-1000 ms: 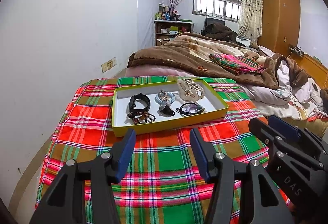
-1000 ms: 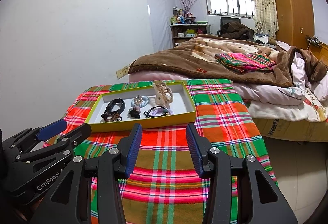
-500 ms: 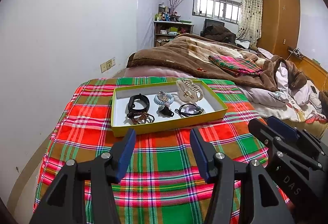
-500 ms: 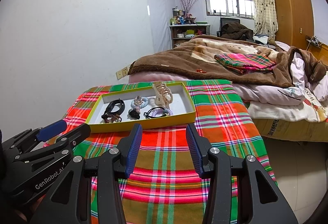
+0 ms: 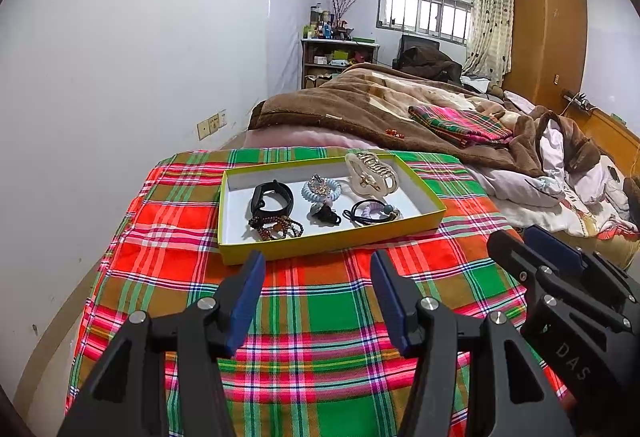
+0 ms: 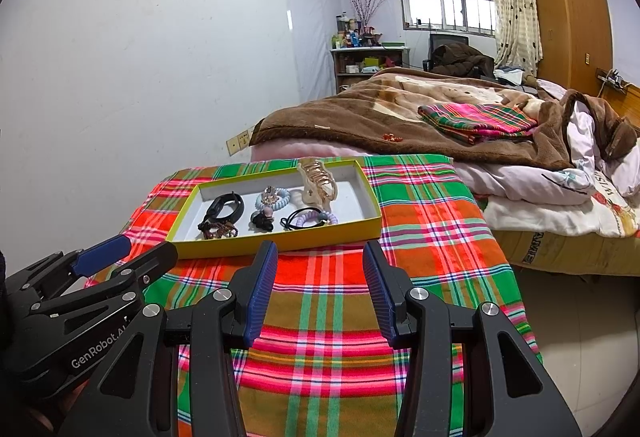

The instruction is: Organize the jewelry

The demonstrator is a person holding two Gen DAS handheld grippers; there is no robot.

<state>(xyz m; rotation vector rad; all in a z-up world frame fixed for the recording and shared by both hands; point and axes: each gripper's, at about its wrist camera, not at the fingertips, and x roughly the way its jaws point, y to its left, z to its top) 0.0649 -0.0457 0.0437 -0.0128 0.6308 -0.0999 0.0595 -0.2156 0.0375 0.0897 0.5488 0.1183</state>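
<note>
A yellow-rimmed box lid (image 5: 332, 243) with a white floor lies on the plaid cloth (image 5: 320, 317). In it are a black band (image 5: 272, 197), a brown bead bracelet (image 5: 276, 227), a pale blue coil tie (image 5: 322, 191), a cream claw clip (image 5: 372, 173), a small black piece (image 5: 326, 215) and black and lilac hair ties (image 5: 372, 213). My left gripper (image 5: 318, 273) is open and empty just before the lid's near rim. My right gripper (image 6: 320, 265) is open and empty beside it, facing the same box lid (image 6: 280, 241).
A bed with a brown blanket (image 5: 360, 109) and a folded plaid cloth (image 5: 460, 121) lies behind the table. A white wall (image 5: 120, 77) runs along the left. A shelf (image 5: 336, 57) and a wooden wardrobe (image 5: 548, 37) stand at the back.
Both views have shifted only slightly; the lid sits a touch lower and nearer in frame. Both grippers stay open and empty.
</note>
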